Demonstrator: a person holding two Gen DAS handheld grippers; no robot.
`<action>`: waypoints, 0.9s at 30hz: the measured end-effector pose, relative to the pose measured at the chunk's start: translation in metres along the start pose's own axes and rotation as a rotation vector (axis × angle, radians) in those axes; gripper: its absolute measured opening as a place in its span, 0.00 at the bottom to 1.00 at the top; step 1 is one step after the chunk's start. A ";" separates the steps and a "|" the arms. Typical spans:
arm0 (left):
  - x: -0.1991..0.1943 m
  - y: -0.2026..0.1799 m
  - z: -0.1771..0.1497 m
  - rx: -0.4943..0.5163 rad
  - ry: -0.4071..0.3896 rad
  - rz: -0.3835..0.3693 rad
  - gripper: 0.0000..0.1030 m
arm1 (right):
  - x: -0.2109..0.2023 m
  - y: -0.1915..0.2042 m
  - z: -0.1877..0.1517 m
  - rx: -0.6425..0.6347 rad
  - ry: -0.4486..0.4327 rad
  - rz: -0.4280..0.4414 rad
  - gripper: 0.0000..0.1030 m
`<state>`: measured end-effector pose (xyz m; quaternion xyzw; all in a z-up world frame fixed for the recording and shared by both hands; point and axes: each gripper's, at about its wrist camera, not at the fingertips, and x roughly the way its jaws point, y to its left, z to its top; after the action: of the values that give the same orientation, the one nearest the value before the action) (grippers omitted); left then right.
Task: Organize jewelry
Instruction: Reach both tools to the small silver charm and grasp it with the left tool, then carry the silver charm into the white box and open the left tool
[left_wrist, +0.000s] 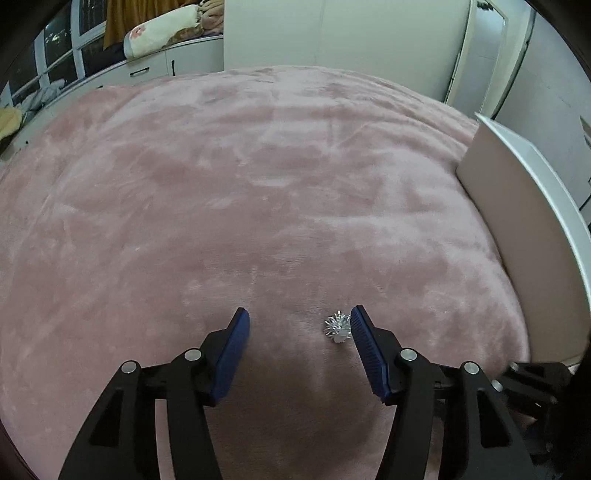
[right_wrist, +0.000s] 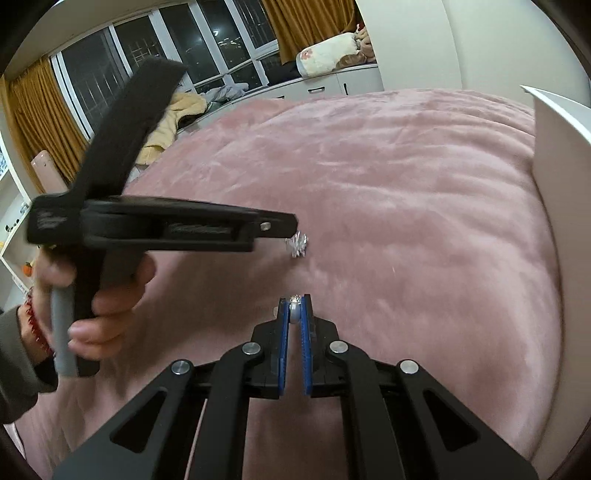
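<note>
My right tool (right_wrist: 295, 301) pinches what looks like a ring (right_wrist: 294, 302) at the very tips — it could slip into the blanket (right_wrist: 406, 184); left tool (left_wrist: 300, 318) gapes empty beside the sparkly brooch (left_wrist: 337, 328).

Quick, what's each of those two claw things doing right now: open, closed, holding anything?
Left gripper: open, holding nothing; a spiky silver ornament lies on the pink blanket by one fingertip.
Right gripper: closed on a small ring.

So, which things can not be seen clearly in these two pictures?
- Ring in the right hand-held gripper, right wrist view: the pads cover most of it, so only its top shows.
- Silver spiky ornament, both views: too small to identify.
- White box, both views: cut off by the picture edge, so its inside is hidden.
- Left hand-held gripper, right wrist view: blurred.
</note>
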<state>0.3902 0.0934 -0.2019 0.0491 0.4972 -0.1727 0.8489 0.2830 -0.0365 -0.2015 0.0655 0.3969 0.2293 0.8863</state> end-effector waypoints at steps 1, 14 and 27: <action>0.006 -0.004 -0.001 0.016 0.020 0.006 0.48 | -0.005 0.001 -0.002 -0.004 -0.001 0.001 0.07; -0.005 -0.029 -0.012 0.047 0.016 -0.018 0.11 | -0.051 0.000 -0.025 -0.058 -0.012 -0.057 0.07; -0.064 -0.043 -0.001 0.081 -0.069 -0.023 0.11 | -0.097 0.000 -0.013 -0.047 -0.082 -0.059 0.07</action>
<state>0.3464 0.0689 -0.1431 0.0720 0.4608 -0.2039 0.8608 0.2167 -0.0816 -0.1449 0.0424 0.3564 0.2094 0.9096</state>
